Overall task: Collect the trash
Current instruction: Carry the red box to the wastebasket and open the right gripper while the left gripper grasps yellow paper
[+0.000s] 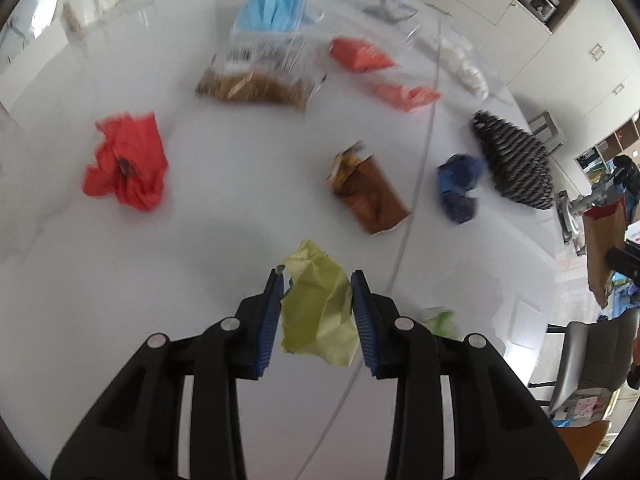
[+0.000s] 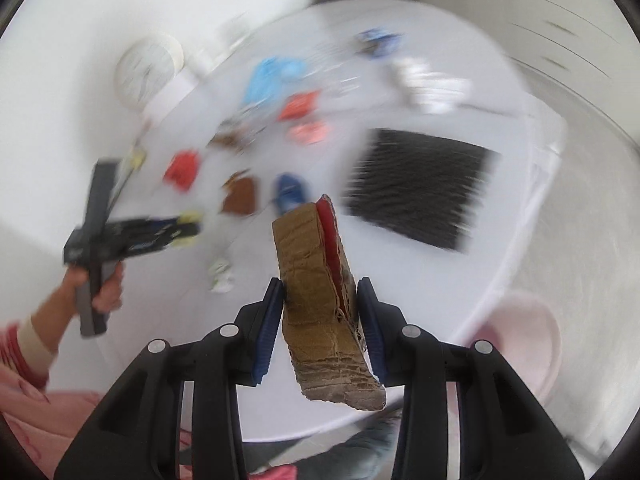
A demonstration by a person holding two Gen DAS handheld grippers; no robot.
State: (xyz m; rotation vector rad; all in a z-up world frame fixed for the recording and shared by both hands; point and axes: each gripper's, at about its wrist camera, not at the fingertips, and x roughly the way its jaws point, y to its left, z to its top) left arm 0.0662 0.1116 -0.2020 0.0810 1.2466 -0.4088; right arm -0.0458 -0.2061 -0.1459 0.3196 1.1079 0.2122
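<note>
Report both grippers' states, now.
Left gripper: closed on yellow-green crumpled paper.
Right gripper: closed on brown cardboard piece.

A white table (image 1: 208,240) carries crumpled red paper (image 1: 126,160), a brown wrapper (image 1: 372,196), blue scrap (image 1: 458,186) and a dark mat (image 1: 514,160), all beyond the left hand-held gripper (image 1: 316,280).

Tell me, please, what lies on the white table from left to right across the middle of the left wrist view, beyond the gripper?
Crumpled red paper → brown snack wrapper → crumpled blue wrapper → black-and-grey woven mat. The yellow paper sits nearer, clamped between the left gripper pads.
</note>
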